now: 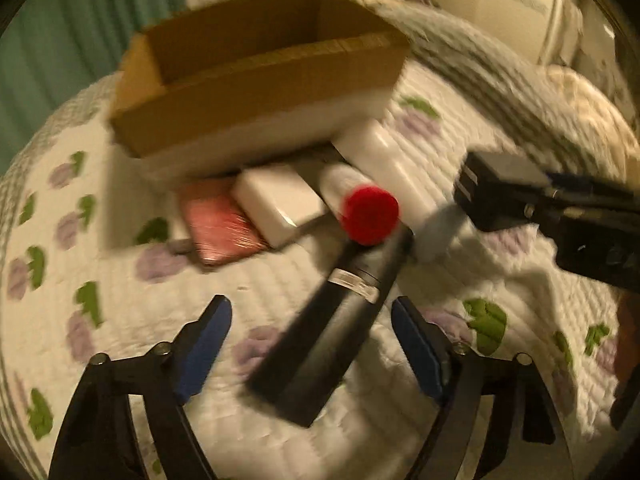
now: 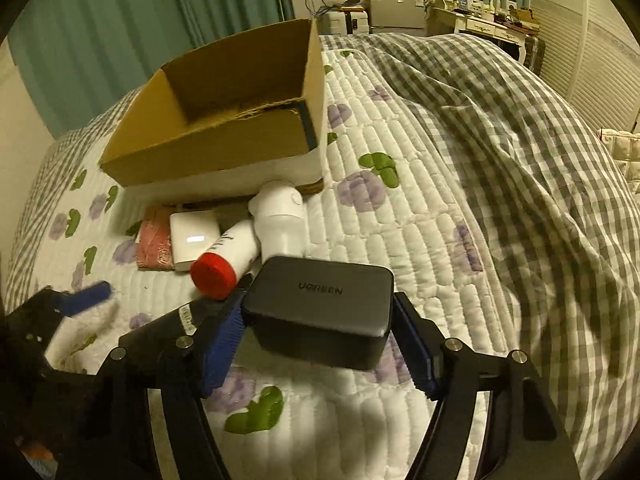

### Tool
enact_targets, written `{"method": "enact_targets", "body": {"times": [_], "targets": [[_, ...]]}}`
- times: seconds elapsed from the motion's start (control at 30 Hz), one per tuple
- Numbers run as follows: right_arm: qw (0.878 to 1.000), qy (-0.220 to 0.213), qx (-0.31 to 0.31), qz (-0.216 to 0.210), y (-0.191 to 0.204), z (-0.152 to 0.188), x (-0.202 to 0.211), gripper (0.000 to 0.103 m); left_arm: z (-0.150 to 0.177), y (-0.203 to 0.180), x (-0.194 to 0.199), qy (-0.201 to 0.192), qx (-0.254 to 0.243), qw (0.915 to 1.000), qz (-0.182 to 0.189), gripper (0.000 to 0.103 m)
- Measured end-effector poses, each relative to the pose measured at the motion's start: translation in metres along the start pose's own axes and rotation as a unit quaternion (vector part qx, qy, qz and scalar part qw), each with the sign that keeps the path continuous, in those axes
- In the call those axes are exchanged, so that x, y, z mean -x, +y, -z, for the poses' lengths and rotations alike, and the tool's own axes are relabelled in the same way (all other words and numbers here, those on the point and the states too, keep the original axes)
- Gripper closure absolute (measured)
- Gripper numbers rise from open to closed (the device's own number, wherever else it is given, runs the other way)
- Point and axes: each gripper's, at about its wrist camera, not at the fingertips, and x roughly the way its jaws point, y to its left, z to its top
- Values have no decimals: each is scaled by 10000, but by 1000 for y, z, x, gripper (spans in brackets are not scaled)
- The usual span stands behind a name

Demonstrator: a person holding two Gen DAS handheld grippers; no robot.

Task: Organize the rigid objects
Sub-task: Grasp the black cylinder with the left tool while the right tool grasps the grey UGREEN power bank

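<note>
My right gripper point(image 2: 318, 334) is shut on a black UGREEN charger point(image 2: 320, 316) and holds it above the bed; the charger also shows in the left wrist view point(image 1: 500, 190). My left gripper point(image 1: 312, 344) is open, its fingers on either side of a long black box point(image 1: 328, 328) lying on the quilt, without touching it. Beyond lie a white bottle with a red cap point(image 1: 368, 212) point(image 2: 222, 260), a white box point(image 1: 280, 204) point(image 2: 194, 240), a pink packet point(image 1: 222, 220) point(image 2: 154, 246) and a white device point(image 2: 278, 220). An open cardboard box point(image 1: 256, 80) point(image 2: 224, 120) stands behind them.
A grey checked duvet point(image 2: 500, 140) is bunched on the right of the bed. The floral quilt point(image 2: 400, 216) covers the rest. Green curtains point(image 2: 120, 20) hang at the left; a dresser and furniture stand at the far wall.
</note>
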Motion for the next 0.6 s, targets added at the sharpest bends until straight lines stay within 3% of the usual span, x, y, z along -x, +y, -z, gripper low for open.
{"method": "enact_targets", "body": {"times": [0.03, 0.13, 0.27, 0.6], "targets": [[10000, 6, -5, 2, 0, 1, -1, 33, -2, -4, -8, 122, -67, 9999, 44, 32], [10000, 43, 32, -26, 1, 3, -3, 33, -8, -10, -23, 399, -181, 9987, 259, 35], [9999, 19, 131, -2, 4, 4, -3, 33, -13, -18, -30, 555, -474, 9968, 341, 47], [9997, -158, 195, -7, 11, 0, 11, 33, -2, -26, 3, 463, -404, 9969, 494, 60]]}}
